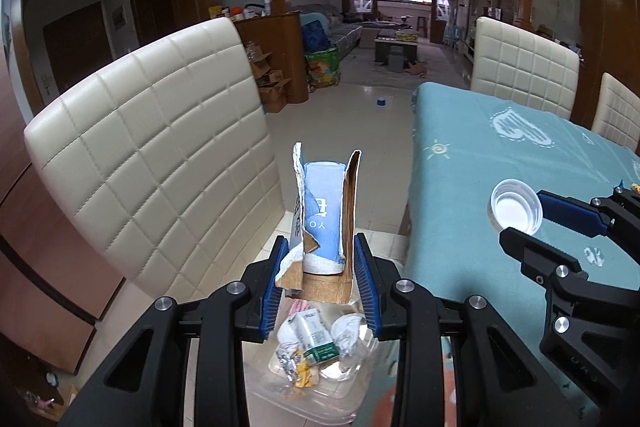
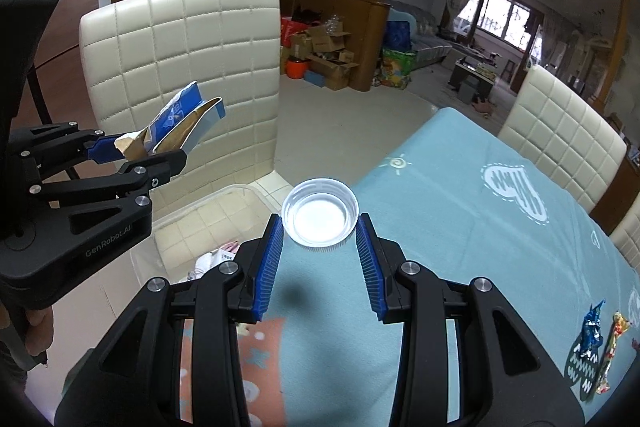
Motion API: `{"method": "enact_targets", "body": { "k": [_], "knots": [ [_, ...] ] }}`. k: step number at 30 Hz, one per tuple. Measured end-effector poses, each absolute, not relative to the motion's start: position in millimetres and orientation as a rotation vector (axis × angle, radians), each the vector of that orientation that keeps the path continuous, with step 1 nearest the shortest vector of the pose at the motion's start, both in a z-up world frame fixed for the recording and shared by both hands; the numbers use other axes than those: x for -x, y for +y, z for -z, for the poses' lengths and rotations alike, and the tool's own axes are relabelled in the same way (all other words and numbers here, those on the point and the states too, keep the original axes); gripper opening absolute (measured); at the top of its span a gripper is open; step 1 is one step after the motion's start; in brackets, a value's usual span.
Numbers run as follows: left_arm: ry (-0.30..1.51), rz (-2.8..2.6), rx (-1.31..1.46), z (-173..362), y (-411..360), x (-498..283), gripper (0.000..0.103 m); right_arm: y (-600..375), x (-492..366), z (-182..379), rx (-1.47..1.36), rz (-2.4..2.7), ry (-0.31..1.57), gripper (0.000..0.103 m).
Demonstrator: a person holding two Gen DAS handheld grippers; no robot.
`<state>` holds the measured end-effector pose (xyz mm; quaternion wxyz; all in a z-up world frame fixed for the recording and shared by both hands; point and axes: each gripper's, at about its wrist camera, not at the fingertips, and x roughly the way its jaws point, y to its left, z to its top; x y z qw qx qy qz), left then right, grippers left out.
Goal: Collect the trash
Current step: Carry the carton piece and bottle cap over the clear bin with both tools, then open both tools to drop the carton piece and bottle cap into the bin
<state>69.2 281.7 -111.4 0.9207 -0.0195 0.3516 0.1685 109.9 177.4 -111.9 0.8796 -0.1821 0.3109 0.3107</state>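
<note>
My left gripper (image 1: 322,247) is shut on a torn blue and brown cardboard carton (image 1: 324,215) and holds it above a clear plastic bin (image 1: 320,387) that holds several crumpled wrappers. The carton also shows in the right wrist view (image 2: 180,131), in my left gripper (image 2: 150,153). My right gripper (image 2: 320,223) is shut on a white plastic bottle cap (image 2: 320,217), held over the edge of the table. The cap (image 1: 516,205) also shows in the left wrist view, in my right gripper (image 1: 520,217).
A table with a light blue cloth (image 2: 460,227) lies to the right, with candy wrappers (image 2: 600,339) on it. Cream padded chairs (image 1: 152,147) (image 2: 560,135) stand around it. The bin (image 2: 240,195) sits low beside the table, before the left chair.
</note>
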Motion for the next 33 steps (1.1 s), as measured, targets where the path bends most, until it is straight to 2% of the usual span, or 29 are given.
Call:
{"method": "enact_targets", "body": {
  "k": [11, 28, 29, 30, 31, 33],
  "knots": [
    [0.749, -0.390, 0.081, 127, 316, -60, 0.033, 210, -109, 125, 0.419, -0.688, 0.667, 0.039],
    [0.769, -0.395, 0.087, 140, 327, -63, 0.035, 223, -115, 133, 0.436, -0.689, 0.676, 0.040],
    [0.771, -0.384, 0.092, 140, 327, -63, 0.037, 224, -115, 133, 0.435, -0.689, 0.677, 0.040],
    [0.776, -0.374, 0.102, 141, 328, -63, 0.043, 225, -116, 134, 0.436, -0.690, 0.680, 0.040],
    [0.781, -0.375, 0.106, 142, 328, -63, 0.058, 225, -117, 135, 0.436, -0.690, 0.683, 0.040],
    [0.773, -0.390, 0.115, 142, 330, -62, 0.079, 226, -117, 137, 0.439, -0.691, 0.687, 0.040]
  ]
}}
